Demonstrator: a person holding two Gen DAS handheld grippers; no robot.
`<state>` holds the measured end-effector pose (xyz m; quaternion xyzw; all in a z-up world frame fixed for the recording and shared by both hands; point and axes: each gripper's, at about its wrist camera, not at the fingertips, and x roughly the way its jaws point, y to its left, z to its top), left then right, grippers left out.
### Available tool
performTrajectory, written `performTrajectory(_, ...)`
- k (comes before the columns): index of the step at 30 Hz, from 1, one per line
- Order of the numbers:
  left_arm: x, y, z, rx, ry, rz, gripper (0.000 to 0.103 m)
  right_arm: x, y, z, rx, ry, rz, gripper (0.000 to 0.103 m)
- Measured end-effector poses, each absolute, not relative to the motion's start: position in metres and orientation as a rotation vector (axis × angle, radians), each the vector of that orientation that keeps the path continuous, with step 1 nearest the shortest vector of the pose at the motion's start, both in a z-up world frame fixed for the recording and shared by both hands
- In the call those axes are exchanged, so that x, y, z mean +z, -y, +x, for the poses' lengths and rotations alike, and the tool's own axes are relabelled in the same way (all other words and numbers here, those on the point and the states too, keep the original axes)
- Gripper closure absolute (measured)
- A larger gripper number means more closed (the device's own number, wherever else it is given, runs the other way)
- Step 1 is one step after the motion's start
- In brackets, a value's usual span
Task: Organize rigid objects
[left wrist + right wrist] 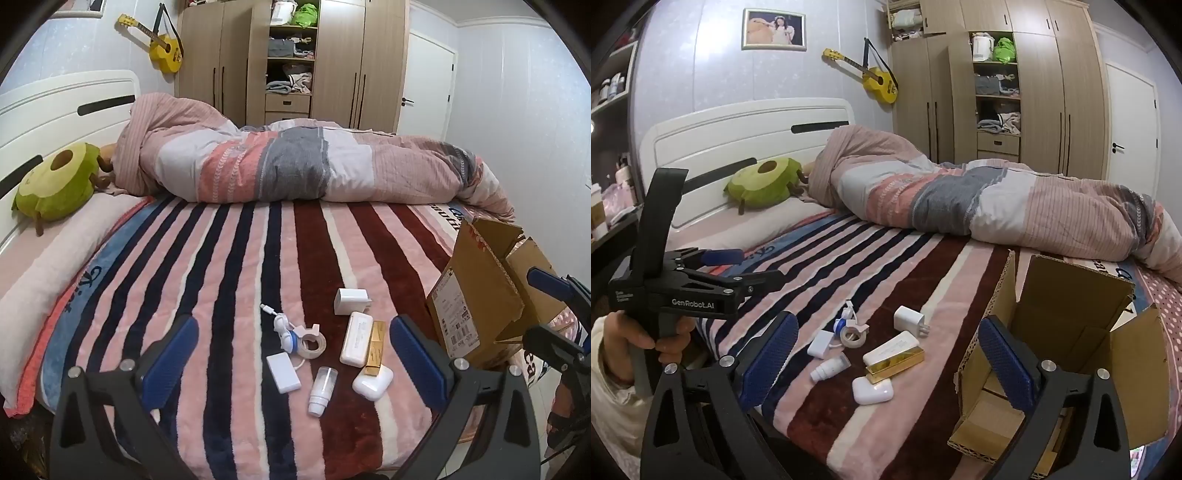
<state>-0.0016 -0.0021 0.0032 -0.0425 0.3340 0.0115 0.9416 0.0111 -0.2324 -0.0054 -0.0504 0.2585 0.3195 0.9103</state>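
Small items lie together on the striped blanket [229,280]: a white charger plug [350,301] [909,319], a white power bank [355,344] [891,349], a gold bar-shaped box [376,348] [895,365], a white earbud case [372,382] [872,390], a small white bottle [322,390] [829,366], a flat white box [283,371] [819,343], a tape roll [311,344] [852,336] and a coiled cable [281,325] [846,317]. An open cardboard box [480,295] [1071,350] stands to their right. My left gripper [293,354] is open above the items. My right gripper [886,363] is open, empty.
A rolled quilt [295,166] lies across the far side of the bed. A green plush pillow [59,184] leans on the white headboard [55,110]. A wardrobe [291,62] and door [424,85] stand behind. The left gripper also shows in the right wrist view [750,269].
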Motion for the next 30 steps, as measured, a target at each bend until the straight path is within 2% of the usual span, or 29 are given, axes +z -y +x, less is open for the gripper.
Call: performTrajectory(30,0.0067,-0.0001,-0.0007,0.017,-0.678,-0.096,0.001,0.003,0.2386,0.0044,0.67,-0.493,-0.102,0.005)
